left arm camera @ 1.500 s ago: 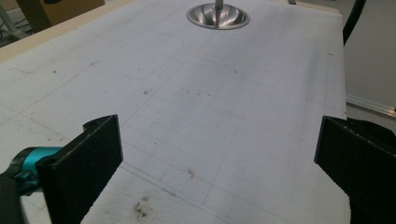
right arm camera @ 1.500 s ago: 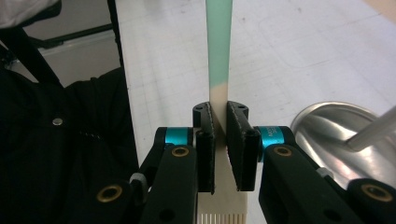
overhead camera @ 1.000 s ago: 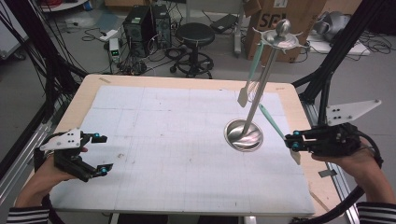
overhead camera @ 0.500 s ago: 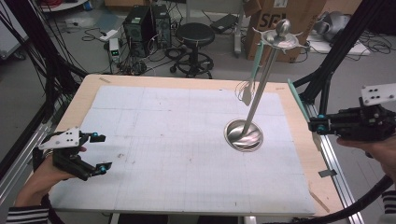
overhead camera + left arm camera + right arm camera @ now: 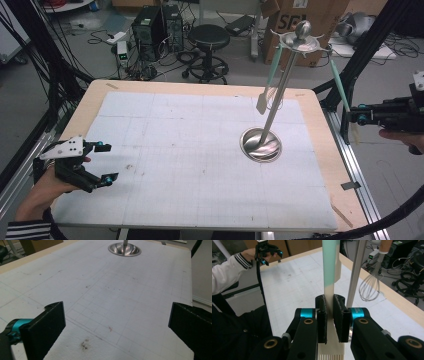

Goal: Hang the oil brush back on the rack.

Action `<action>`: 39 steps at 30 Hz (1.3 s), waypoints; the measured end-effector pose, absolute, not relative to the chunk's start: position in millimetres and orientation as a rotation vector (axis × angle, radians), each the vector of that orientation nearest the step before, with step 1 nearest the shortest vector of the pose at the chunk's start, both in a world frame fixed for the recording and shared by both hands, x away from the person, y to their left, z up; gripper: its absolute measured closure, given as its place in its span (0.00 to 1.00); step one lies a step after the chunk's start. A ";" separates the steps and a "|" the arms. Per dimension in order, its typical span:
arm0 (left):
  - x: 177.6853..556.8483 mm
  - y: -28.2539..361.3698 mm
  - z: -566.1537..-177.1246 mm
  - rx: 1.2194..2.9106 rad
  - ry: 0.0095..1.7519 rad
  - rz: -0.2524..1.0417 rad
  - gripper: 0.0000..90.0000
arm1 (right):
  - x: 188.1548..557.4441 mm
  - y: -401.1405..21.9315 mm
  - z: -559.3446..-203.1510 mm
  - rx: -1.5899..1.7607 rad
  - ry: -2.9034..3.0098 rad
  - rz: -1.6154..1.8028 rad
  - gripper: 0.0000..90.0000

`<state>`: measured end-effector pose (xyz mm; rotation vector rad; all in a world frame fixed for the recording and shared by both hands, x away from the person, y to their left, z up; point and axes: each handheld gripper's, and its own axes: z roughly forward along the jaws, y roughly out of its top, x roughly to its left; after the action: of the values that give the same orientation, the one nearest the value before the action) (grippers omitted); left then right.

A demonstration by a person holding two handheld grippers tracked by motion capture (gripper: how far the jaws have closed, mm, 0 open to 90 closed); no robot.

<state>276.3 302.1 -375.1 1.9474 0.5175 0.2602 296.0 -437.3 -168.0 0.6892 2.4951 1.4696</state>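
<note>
Cluttered floor, cables and a stool lie beyond the table (image 5: 200, 190), which carries a white gridded mat and a steel stand (image 5: 280, 95) with utensils hung from its top. Off the table's right edge, the right gripper (image 5: 330, 315) is clamped on the pale lower shaft of a green-handled spatula (image 5: 329, 267), whose long axis runs straight up from the jaws toward the stand's rim. A whisk (image 5: 369, 286) hangs just beyond. The left gripper (image 5: 102, 162) hovers far off, jaws wide apart, holding nothing. The spatula's hook is hard to make out.
</note>
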 end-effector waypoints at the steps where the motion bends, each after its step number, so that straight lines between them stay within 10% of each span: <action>1: 276.4 302.0 -375.3 1.949 0.517 0.261 0.02 | 297.0 -438.1 -166.8 0.692 2.494 1.468 0.91; 39: 277.3 297.8 -377.7 1.977 0.529 0.262 0.02 | 332.3 -450.0 -155.7 0.775 2.513 1.365 0.91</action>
<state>277.3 297.8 -377.7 1.9771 0.5292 0.2617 332.3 -450.0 -155.7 0.7752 2.5129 1.3648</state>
